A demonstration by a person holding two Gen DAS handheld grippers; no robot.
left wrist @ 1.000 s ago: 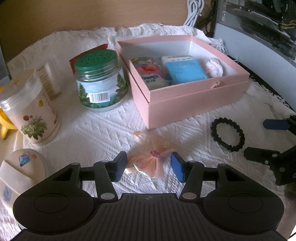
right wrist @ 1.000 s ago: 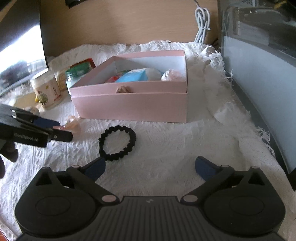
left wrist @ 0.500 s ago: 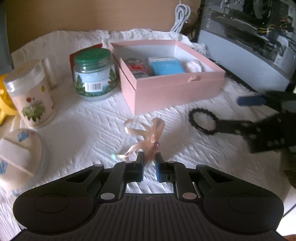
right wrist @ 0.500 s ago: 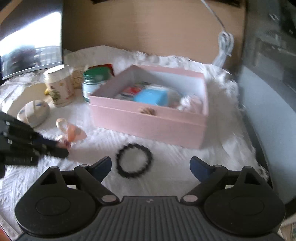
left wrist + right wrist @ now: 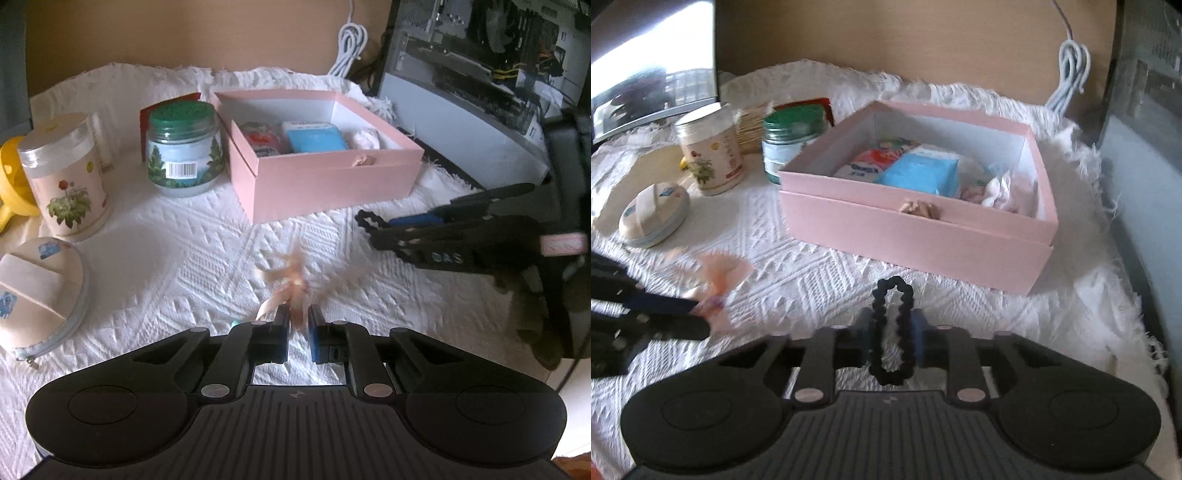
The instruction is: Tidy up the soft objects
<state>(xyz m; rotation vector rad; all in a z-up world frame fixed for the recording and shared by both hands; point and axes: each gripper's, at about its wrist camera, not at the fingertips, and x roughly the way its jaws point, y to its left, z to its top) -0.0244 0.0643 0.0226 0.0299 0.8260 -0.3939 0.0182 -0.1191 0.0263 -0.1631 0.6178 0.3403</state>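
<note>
Ribbon bow (image 5: 291, 275) pinched in left gripper (image 5: 297, 328), jaws nearly closed, above the white cloth's (image 5: 184, 258) near edge (blurred). Black scrunchie (image 5: 892, 328) clamped upright in right gripper (image 5: 892, 341), before the pink box (image 5: 923, 236).

pink ribbon bow (image 5: 291, 273): motion-blurred | yellow object (image 5: 11, 184): cut off at left edge

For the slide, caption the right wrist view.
Right gripper shut on black scrunchie, facing open pink box of soft items.
</note>
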